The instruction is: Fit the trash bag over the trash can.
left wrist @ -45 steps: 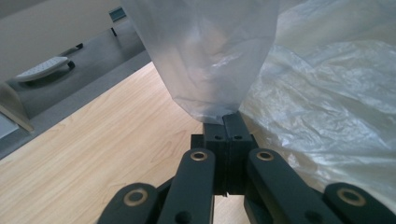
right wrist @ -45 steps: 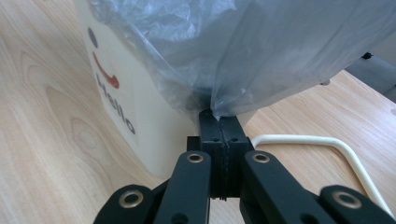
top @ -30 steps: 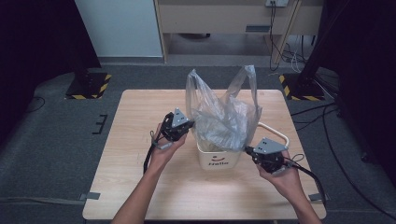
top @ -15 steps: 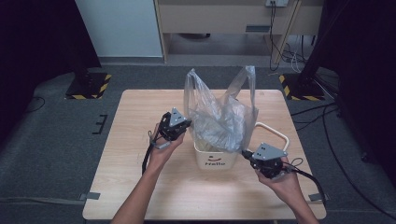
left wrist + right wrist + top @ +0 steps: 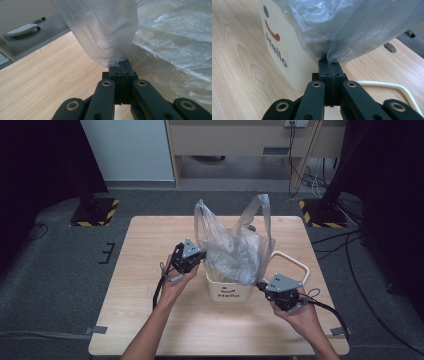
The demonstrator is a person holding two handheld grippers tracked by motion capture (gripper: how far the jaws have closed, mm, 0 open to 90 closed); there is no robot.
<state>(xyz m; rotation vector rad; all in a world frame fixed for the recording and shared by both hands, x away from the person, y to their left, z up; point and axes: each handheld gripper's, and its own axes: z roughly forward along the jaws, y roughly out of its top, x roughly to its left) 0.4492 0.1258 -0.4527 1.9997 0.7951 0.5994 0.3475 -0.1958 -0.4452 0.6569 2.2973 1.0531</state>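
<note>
While a wooden table (image 5: 150, 320) carries the whole arrangement, a clear plastic bag (image 5: 232, 247) stands near its middle, set inside a cream bucket (image 5: 227, 291) printed with the word "Hello". The bag's long axis runs upright: its mouth and two loop handles point up and away from the person, and its lower edge drapes over the bucket's rim. The bucket's cream wire handle (image 5: 292, 262) lies folded down on the table to the right.

On the left side of the bag, the left gripper (image 5: 196, 258) has its jaws pressed together on a fold of plastic; in the left gripper view the film (image 5: 105, 32) rises straight from the closed tips (image 5: 122, 66). At the bucket's lower right corner, the right gripper (image 5: 260, 285) is likewise clamped on the bag's edge; in the right gripper view the plastic (image 5: 352, 27) gathers into the closed tips (image 5: 329, 63), just beside the bucket wall (image 5: 287, 57). A hand holds each gripper, forearms entering from the near edge.
</note>
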